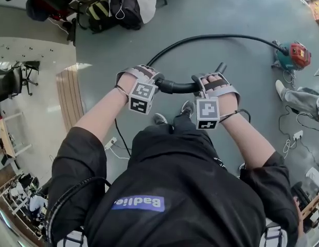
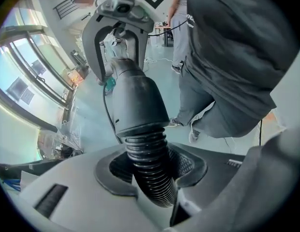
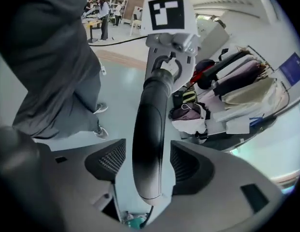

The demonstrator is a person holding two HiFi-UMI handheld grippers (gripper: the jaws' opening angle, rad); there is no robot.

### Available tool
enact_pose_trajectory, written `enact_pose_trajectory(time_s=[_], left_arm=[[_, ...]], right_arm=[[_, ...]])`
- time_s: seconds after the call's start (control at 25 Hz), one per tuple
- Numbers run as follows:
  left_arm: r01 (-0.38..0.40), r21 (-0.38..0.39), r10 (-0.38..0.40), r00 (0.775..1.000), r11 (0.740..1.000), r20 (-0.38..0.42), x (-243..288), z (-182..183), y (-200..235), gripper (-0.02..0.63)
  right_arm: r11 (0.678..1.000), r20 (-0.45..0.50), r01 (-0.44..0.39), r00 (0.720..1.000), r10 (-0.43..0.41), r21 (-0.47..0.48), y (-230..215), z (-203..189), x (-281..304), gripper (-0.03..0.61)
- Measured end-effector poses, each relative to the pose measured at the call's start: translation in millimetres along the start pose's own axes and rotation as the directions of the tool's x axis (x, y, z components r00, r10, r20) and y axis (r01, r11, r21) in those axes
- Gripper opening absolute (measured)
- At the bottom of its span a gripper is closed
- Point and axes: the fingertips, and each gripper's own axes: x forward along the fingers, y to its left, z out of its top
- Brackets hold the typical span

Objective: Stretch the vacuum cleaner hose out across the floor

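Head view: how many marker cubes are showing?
2. One cube sits on the left gripper, which clamps the hose. The other cube sits on the right gripper, around the handle. None looks hidden.

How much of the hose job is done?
Done: the hose is lifted at this end, its far end at the vacuum cleaner. In hand: the left gripper clamps it; the right gripper has its fingers open around the handle. Left: the hose curves across the floor, not yet straight.

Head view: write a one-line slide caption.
Left gripper holds the hose, right gripper open around its handle, vacuum cleaner far right.
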Motion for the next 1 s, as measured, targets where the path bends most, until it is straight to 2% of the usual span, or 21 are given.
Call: enact_pose_trajectory(time_s=[0.04,0.08,0.12,0.2,0.28,0.36,0.44,0.56,0.68,0.84,0.92,1.0], left_arm=[[0.006,0.02,-0.006,1.0,1.0,-0.008,-1,-4,-1,0.178],[0.013,0.031,-0.013,1.0,0.999,-0.015,-2,-9,-5,0.178],[0.023,0.036,-0.022,1.0,0.999,-0.022,-1,-14,-10,0.179],[0.042,0.025,-0.041,0.999,0.999,-0.036,2,-31,-25,0.181],[0.044,-0.013,-0.045,0.998,0.999,-0.036,4,-53,-44,0.181],[0.023,-0.083,-0.023,1.0,0.996,-0.007,2,-80,-63,0.191],[-0.019,-0.165,0.024,0.999,0.986,0.028,-5,-111,-80,0.234],[-0.102,-0.294,0.123,0.991,0.95,0.053,-23,-164,-114,0.267],[-0.13,-0.405,0.172,0.983,0.905,0.07,-41,-212,-163,0.267],[-0.231,-0.383,0.275,0.96,0.894,0.062,-67,-237,-211,0.27],[-0.267,-0.447,0.33,0.942,0.853,0.066,-77,-235,-227,0.27],[-0.28,-0.557,0.364,0.93,0.782,0.043,-81,-240,-239,0.278]], right_arm=[[0.999,0.002,-0.035,0.999,0.035,0.015,3,3,4,0.275],[0.996,0.012,-0.077,0.997,0.077,0.047,6,9,7,0.17],[0.989,0.028,-0.121,0.992,0.119,0.09,10,17,9,0.156],[0.966,0.068,-0.193,0.981,0.184,0.174,15,40,11,0.155],[0.944,0.091,-0.226,0.973,0.21,0.241,18,70,15,0.153],[0.923,0.097,-0.24,0.971,0.22,0.302,21,105,24,0.153],[0.897,0.093,-0.257,0.966,0.24,0.36,27,143,37,0.153],[0.848,0.089,-0.286,0.957,0.276,0.445,42,200,58,0.153],[0.81,0.081,-0.305,0.948,0.307,0.502,58,265,78,0.153],[0.776,0.097,-0.307,0.947,0.307,0.551,51,342,107,0.153],[0.749,0.123,-0.325,0.942,0.313,0.577,49,370,118,0.153],[0.728,0.151,-0.353,0.932,0.33,0.588,48,389,127,0.153]])
